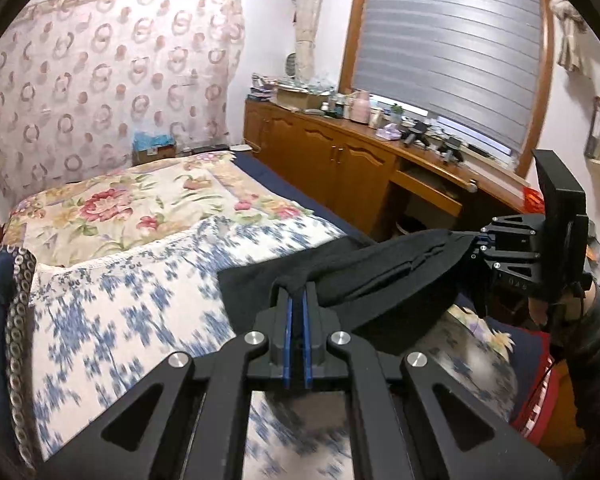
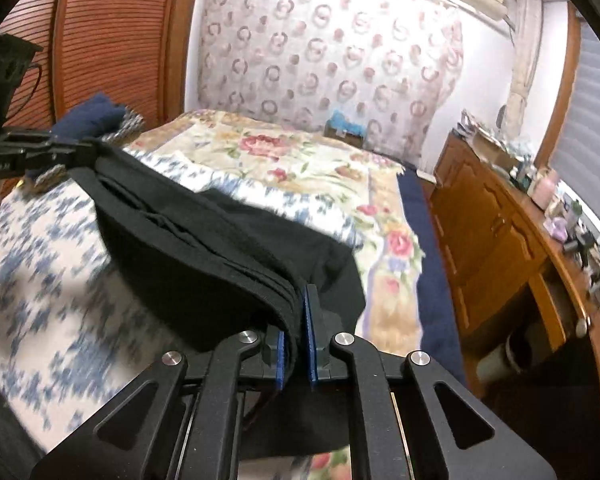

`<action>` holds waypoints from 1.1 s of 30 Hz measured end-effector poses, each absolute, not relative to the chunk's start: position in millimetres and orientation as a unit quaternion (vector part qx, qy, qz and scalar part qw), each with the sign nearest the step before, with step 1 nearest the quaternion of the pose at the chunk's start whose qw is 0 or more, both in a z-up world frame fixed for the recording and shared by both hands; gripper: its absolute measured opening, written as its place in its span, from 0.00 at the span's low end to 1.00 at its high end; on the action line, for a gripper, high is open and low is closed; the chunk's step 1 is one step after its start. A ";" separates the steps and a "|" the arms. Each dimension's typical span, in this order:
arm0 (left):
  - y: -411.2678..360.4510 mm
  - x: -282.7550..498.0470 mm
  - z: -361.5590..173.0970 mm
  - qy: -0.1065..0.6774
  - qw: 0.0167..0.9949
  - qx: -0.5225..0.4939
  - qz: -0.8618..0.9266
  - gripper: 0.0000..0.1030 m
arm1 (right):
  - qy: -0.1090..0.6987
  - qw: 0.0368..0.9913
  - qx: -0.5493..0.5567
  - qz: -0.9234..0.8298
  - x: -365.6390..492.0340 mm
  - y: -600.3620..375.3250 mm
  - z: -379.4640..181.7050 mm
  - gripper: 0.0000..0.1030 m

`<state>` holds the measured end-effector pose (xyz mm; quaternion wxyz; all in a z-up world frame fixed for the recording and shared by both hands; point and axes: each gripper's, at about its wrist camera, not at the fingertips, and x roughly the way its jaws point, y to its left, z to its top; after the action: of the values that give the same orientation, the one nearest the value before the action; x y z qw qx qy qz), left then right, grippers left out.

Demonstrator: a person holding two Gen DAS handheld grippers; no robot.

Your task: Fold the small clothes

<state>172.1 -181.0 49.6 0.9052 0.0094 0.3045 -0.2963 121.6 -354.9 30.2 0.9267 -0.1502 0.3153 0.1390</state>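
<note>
A black garment hangs folded between my two grippers above the bed. My left gripper is shut on one end of it, the cloth pinched between the blue pads. My right gripper shows at the right of the left wrist view, shut on the other end. In the right wrist view the right gripper clamps several layers of the black garment, and the left gripper holds the far end at upper left. The cloth sags between them above the blue-patterned blanket.
The bed carries a floral quilt and a blue-and-white blanket. A dark blue folded item lies at the bed's left side. A wooden cabinet with cluttered top runs along the right under a window.
</note>
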 end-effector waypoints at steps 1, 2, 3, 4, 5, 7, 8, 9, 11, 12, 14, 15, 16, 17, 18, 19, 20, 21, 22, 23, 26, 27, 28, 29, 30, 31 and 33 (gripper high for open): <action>-180.9 180.6 49.2 0.307 0.906 0.009 -0.292 0.02 | 0.316 0.926 -0.151 0.142 134.5 -353.3 30.8 0.05; -180.8 190.1 48.2 0.309 0.906 0.010 -0.288 0.02 | 0.317 0.925 -0.149 0.145 142.5 -351.4 29.9 0.05; -181.8 203.2 46.5 0.314 0.906 0.012 -0.283 0.02 | 0.322 0.923 -0.146 0.151 158.0 -351.4 28.7 0.05; -182.6 210.4 43.9 0.318 0.906 0.012 -0.279 0.02 | 0.325 0.922 -0.144 0.154 168.0 -352.3 26.8 0.05; -183.6 222.8 39.2 0.326 0.904 0.012 -0.275 0.02 | 0.330 0.920 -0.142 0.157 178.0 -353.3 24.0 0.05; -185.6 238.0 29.8 0.338 0.901 0.012 -0.271 0.02 | 0.343 0.915 -0.138 0.162 200.2 -354.4 16.0 0.05; -186.8 243.2 25.9 0.343 0.900 0.013 -0.270 0.02 | 0.349 0.912 -0.138 0.163 208.3 -356.1 12.9 0.05; -187.5 249.2 21.5 0.347 0.898 0.014 -0.271 0.02 | 0.358 0.908 -0.138 0.166 217.8 -356.3 7.1 0.05; -190.2 258.9 12.6 0.359 0.893 0.010 -0.271 0.02 | 0.367 0.904 -0.138 0.171 226.3 -358.1 0.9 0.05; -190.5 262.4 10.2 0.365 0.891 0.008 -0.272 0.02 | 0.374 0.901 -0.137 0.175 230.5 -358.9 -3.9 0.05; -192.4 269.0 4.6 0.374 0.887 0.008 -0.272 0.03 | 0.381 0.897 -0.136 0.178 235.2 -360.5 -8.9 0.05; -193.4 271.8 2.4 0.376 0.886 0.011 -0.271 0.03 | 0.384 0.895 -0.135 0.180 237.9 -362.3 -10.3 0.05; -194.1 274.2 0.8 0.378 0.885 0.014 -0.270 0.04 | 0.387 0.895 -0.128 0.182 241.4 -365.2 -11.3 0.05; -193.7 275.5 -0.6 0.380 0.885 0.013 -0.270 0.04 | 0.388 0.895 -0.123 0.183 244.6 -367.5 -10.1 0.07; -193.0 277.2 -0.7 0.382 0.884 0.011 -0.271 0.04 | 0.390 0.895 -0.116 0.185 247.6 -368.0 -8.9 0.11; -192.1 278.2 -0.7 0.383 0.882 0.009 -0.273 0.05 | 0.391 0.895 -0.109 0.186 252.1 -370.3 -7.9 0.13; -191.4 278.2 -0.6 0.384 0.881 0.007 -0.275 0.06 | 0.394 0.893 -0.108 0.190 255.5 -371.0 -6.8 0.13; -190.5 278.3 0.0 0.384 0.880 0.006 -0.278 0.06 | 0.395 0.892 -0.108 0.192 258.0 -371.7 -5.9 0.13; -190.0 277.9 1.3 0.383 0.880 0.006 -0.281 0.10 | 0.395 0.892 -0.108 0.193 261.1 -371.9 -4.8 0.13; -189.6 277.3 2.3 0.382 0.880 0.007 -0.282 0.15 | 0.396 0.891 -0.106 0.194 264.2 -372.2 -3.8 0.14; -186.7 275.4 5.6 0.374 0.885 0.010 -0.276 0.25 | 0.397 0.891 -0.106 0.193 275.1 -372.7 0.2 0.14; -185.6 276.0 5.7 0.375 0.884 0.007 -0.278 0.26 | 0.395 0.893 -0.107 0.189 278.6 -373.6 2.3 0.14; -184.7 276.7 5.4 0.377 0.883 0.006 -0.279 0.31 | 0.393 0.895 -0.105 0.184 283.5 -376.2 5.6 0.14; -184.6 277.2 3.4 0.379 0.882 0.008 -0.279 0.33 | 0.391 0.896 -0.103 0.182 286.2 -378.3 6.7 0.14; -184.9 278.3 2.1 0.382 0.881 0.010 -0.279 0.33 | 0.389 0.898 -0.101 0.177 290.0 -381.3 9.3 0.14; -185.7 279.7 -0.7 0.386 0.879 0.012 -0.279 0.34 | 0.386 0.902 -0.097 0.167 292.7 -384.7 12.7 0.14; -187.8 283.4 -9.5 0.400 0.873 0.017 -0.278 0.35 | 0.378 0.908 -0.083 0.157 293.3 -390.5 18.2 0.14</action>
<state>283.4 -187.8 -9.5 0.8734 0.0169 0.3997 -0.2777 293.3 -390.5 18.2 0.9084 -0.0832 0.3783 0.1574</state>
